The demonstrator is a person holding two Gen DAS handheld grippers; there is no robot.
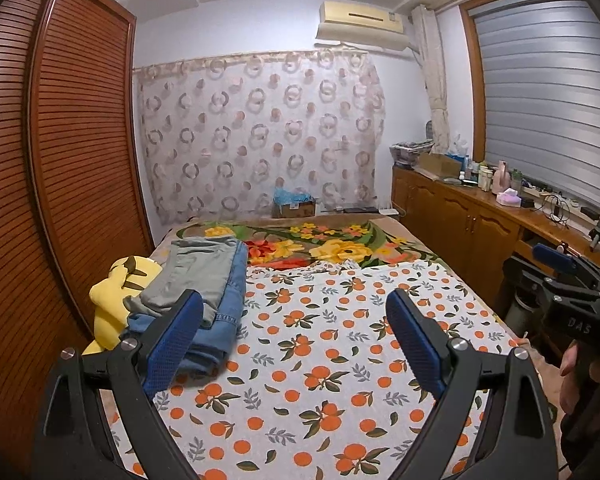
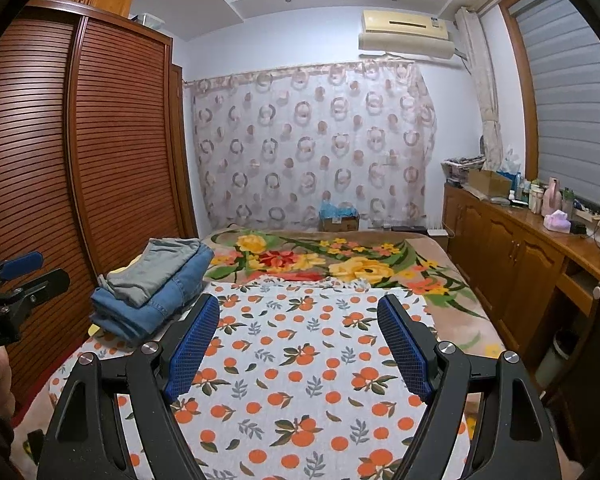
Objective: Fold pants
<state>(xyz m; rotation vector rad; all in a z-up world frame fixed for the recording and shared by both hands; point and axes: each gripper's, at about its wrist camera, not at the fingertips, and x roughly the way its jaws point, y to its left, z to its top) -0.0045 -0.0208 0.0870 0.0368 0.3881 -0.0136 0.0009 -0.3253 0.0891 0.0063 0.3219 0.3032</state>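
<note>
Both grippers, left gripper [image 1: 294, 312] and right gripper [image 2: 298, 318], hover with fingers spread apart and empty over the orange-print sheet [image 1: 340, 360]; farther left on the bed, folded pants [image 2: 152, 288] lie stacked, grey on blue denim

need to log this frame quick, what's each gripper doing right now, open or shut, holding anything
left gripper: open, holding nothing, above the orange-print sheet.
right gripper: open, holding nothing; folded pants lie apart from it.
</note>
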